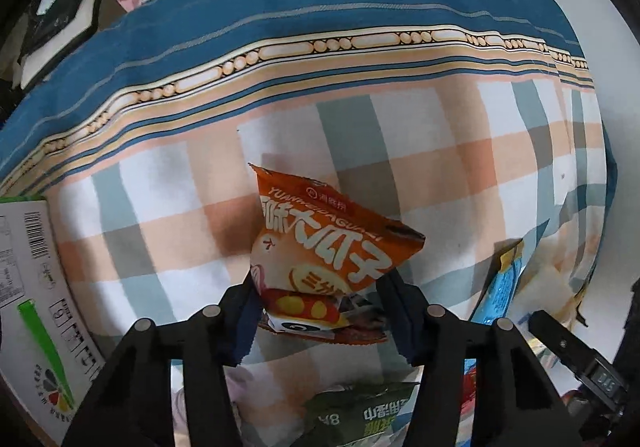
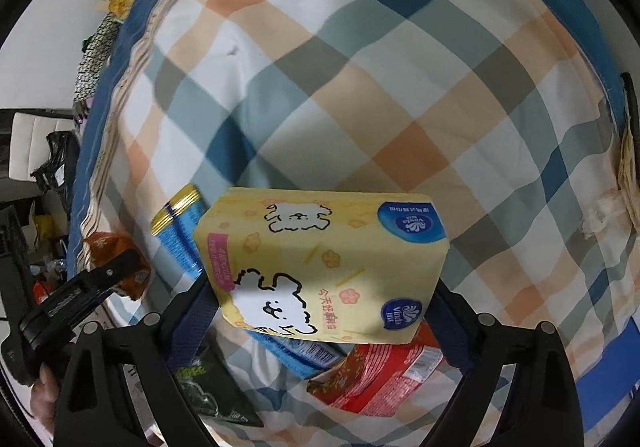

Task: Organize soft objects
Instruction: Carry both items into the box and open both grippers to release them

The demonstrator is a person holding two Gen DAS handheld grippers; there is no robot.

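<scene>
Orange snack bag [image 1: 320, 243], printed "YUANWEIDAGUAZI", is pinched in left gripper [image 1: 320, 311] above plaid bedsheet [image 1: 420, 151]. Right gripper [image 2: 324, 323] clamps yellow "Vinda" tissue pack [image 2: 320, 263] w/ puppy drawings, over red packet [image 2: 380, 379] & blue pouch [image 2: 180, 231].

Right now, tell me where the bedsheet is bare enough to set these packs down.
Free: the checked bedsheet between the orange snack bag and the blue border; also beyond the yellow tissue pack. Crowded: under both, where the green packet, blue packet and red packet lie.
</scene>
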